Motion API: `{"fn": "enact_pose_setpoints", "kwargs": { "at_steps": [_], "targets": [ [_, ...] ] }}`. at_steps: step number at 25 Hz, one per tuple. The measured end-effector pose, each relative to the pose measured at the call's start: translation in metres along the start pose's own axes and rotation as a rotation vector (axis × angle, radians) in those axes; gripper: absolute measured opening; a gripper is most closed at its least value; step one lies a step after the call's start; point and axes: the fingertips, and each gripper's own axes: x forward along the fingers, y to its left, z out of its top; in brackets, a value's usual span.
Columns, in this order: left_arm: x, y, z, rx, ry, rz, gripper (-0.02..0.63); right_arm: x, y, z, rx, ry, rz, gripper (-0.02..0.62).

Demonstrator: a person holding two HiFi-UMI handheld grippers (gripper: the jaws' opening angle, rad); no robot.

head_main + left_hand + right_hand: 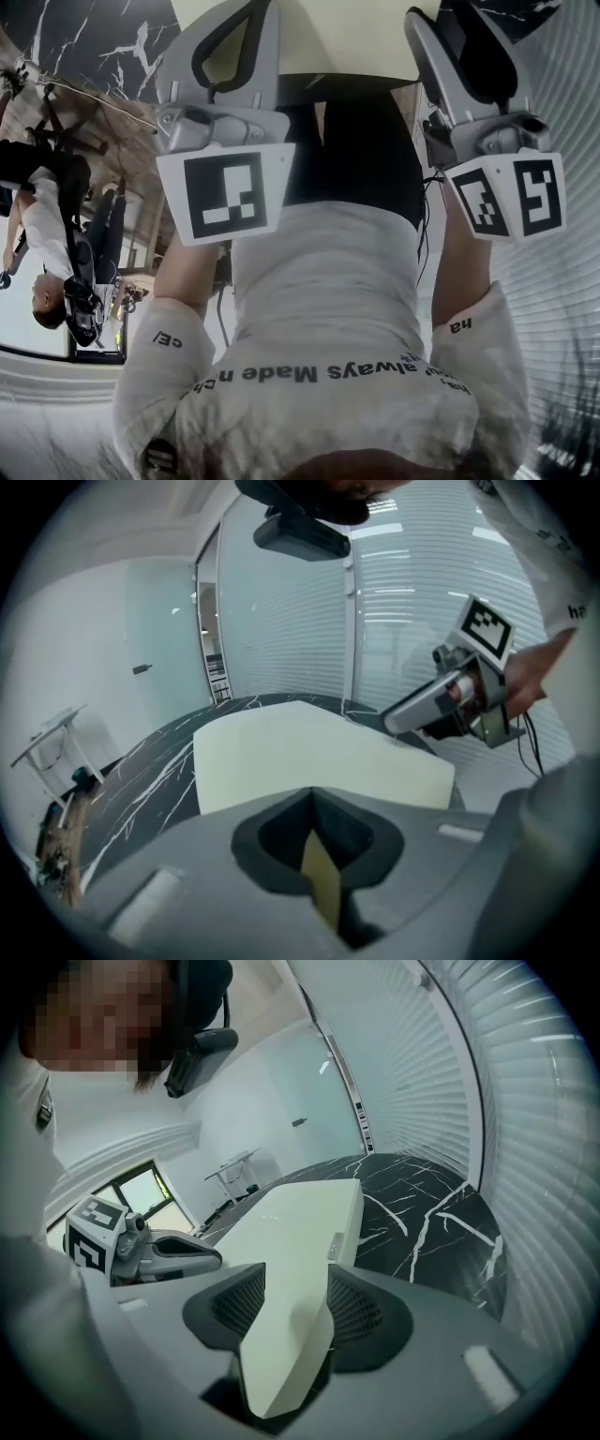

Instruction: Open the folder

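I am looking at the cream folder (300, 752) lying flat on the black marble table (431, 1213). My left gripper (311, 794) is hanging over its near edge, jaws clenched together on a thin tan strip (322, 878) that I cannot identify. My right gripper (289, 1283) is sitting released, jaws spread wide, with the folder's near end reaching in between the pads.
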Motion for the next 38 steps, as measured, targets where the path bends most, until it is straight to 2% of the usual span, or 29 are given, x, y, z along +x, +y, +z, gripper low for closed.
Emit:
{"fn": "enact_pose_setpoints", "kwargs": {
  "at_steps": [3, 25, 30, 38],
  "targets": [
    [0.006, -0.002, -0.004, 0.038, 0.034, 0.014, 0.002, 0.003, -0.002, -0.005, 0.029, -0.005, 0.006, 0.210],
    [0.011, -0.002, -0.007, 0.009, 0.069, 0.010, 0.003, 0.007, -0.007, -0.004, 0.192, -0.028, 0.037, 0.212],
    [0.013, -0.003, -0.009, 0.028, 0.082, 0.020, 0.002, 0.010, -0.004, 0.004, 0.251, -0.053, 0.090, 0.212],
    [0.016, -0.003, -0.011, 0.030, 0.101, 0.016, 0.000, 0.003, -0.001, 0.012, 0.337, -0.089, 0.129, 0.212]
  ]
}}
